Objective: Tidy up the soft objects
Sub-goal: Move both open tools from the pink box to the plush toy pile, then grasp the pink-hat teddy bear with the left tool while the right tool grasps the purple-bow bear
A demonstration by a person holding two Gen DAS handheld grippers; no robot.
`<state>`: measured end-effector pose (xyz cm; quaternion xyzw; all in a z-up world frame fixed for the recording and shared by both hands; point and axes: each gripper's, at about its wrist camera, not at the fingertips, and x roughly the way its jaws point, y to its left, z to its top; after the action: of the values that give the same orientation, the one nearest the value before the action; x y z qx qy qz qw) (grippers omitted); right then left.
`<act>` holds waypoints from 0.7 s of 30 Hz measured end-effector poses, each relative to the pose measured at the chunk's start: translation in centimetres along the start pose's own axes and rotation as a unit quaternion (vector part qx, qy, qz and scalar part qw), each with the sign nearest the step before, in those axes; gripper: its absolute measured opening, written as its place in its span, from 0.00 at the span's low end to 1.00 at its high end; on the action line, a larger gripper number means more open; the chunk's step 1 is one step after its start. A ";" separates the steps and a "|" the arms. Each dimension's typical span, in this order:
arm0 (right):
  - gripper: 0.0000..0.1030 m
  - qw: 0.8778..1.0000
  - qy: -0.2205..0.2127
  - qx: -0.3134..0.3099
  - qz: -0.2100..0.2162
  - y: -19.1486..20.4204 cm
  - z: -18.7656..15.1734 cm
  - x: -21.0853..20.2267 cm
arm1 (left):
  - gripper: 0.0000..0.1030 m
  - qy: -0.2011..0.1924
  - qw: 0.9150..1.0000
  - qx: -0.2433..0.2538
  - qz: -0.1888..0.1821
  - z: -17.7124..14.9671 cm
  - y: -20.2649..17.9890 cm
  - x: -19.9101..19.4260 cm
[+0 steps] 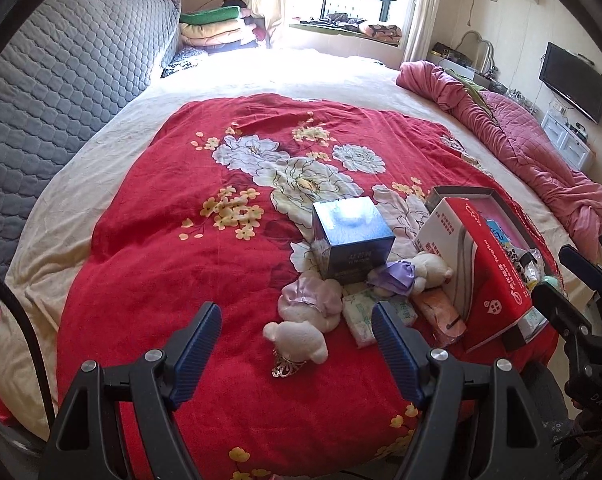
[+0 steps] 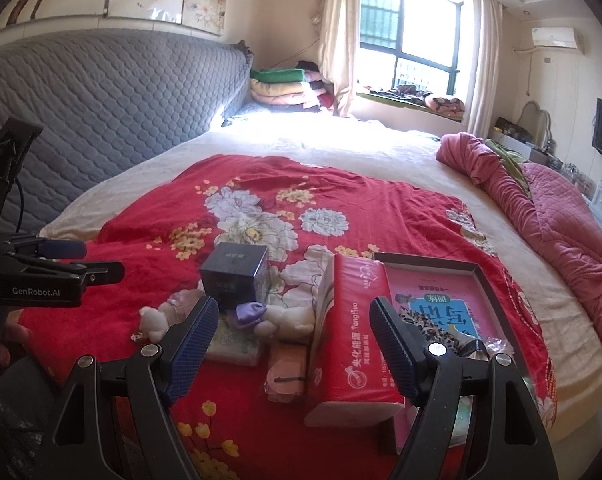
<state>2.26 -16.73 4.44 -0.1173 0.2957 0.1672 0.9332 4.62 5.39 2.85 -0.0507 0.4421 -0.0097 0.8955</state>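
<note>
Both wrist cameras looking forward-down along own fingers, hovering near red floral blanket (image 1: 161,248) at bed's near edge, facing window (image 2: 409,36). Right view sitting rightward, lower. Both sharing blue box (image 1: 351,238), red tissue pack (image 2: 353,332).

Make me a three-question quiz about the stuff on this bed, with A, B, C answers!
1. Where is the dark blue box?
A. on the red flowery blanket, just behind the toy bears
B. on the window sill
C. inside the open tray

2. How many white toy bears in purple clothes lie on the blanket?
A. one
B. two
C. four

3. How do the jaws of the left gripper stand?
A. shut on a bear
B. shut on the red tissue pack
C. open, holding nothing

Answers:
1 A, the box stands on the blanket right behind the bears.
2 B, one bear lies nearer the left gripper, and the other bear lies beside the red tissue pack.
3 C, its blue pads stand wide apart with nothing pressed between them.
</note>
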 end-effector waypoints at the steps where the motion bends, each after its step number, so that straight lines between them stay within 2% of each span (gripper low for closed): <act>1: 0.77 1.000 0.004 -0.006 -0.002 0.2 -0.1 0.4 | 0.75 0.005 1.000 0.000 -0.002 -0.2 0.1 0.4; 8: 0.77 0.995 0.043 -0.088 0.008 1.4 -0.7 4.1 | 0.75 0.037 0.999 -0.006 -0.019 -1.5 0.7 3.1; 14: 0.77 0.978 0.085 -0.189 0.016 2.4 -0.8 7.8 | 0.75 0.059 0.998 -0.014 -0.031 -2.0 1.1 5.1; 16: 0.77 0.969 0.106 -0.219 0.033 2.8 -0.8 9.3 | 0.75 0.066 0.997 -0.017 -0.035 -2.1 1.3 5.9; 21: 0.77 0.930 0.154 -0.332 0.039 4.2 -1.3 13.2 | 0.75 0.081 0.995 -0.028 -0.055 -2.3 1.6 7.3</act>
<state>10.14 -10.11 -4.90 -0.4327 0.3680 0.2718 0.7768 7.23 6.37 -4.46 -0.0992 0.5095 -0.0503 0.8533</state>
